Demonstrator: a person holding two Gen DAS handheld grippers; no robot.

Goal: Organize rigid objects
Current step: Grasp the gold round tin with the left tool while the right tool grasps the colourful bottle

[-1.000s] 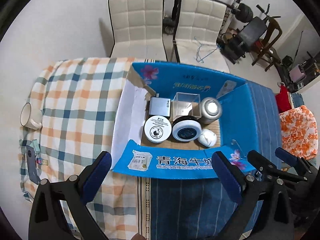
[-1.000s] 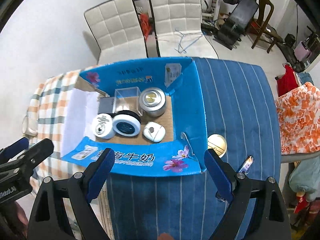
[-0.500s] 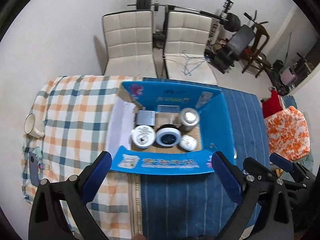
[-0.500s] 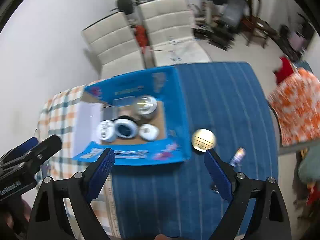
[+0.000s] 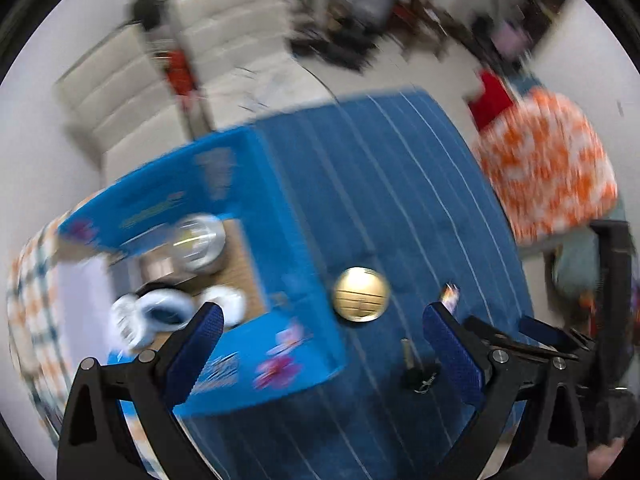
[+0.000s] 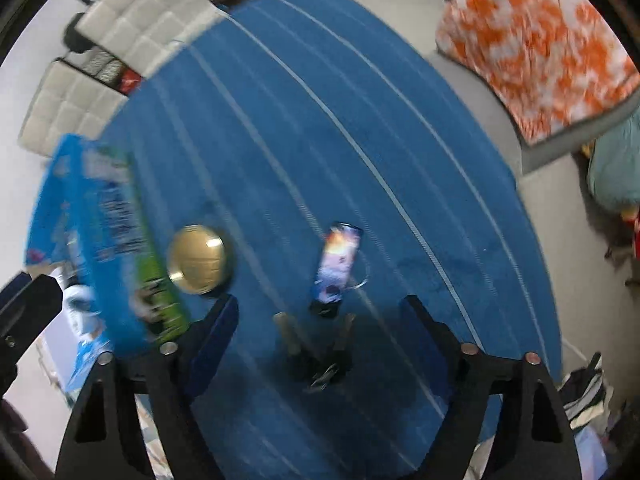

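Observation:
A blue cardboard box stands open on the table and holds a silver tin and several white and dark round jars. A round gold tin lies on the blue striped cloth just right of the box; it also shows in the right wrist view. A colourful keychain tag and dark keys lie near it. My left gripper is open and empty above the box's right corner. My right gripper is open and empty above the keys.
The box's blue side wall stands at the left of the right wrist view. White padded chairs stand behind the table. An orange-and-white cloth lies off the table's right edge. Both views are blurred by motion.
Both grippers have swung right, away from the box, toward the gold tin, tag and keys. Both stay open and empty.

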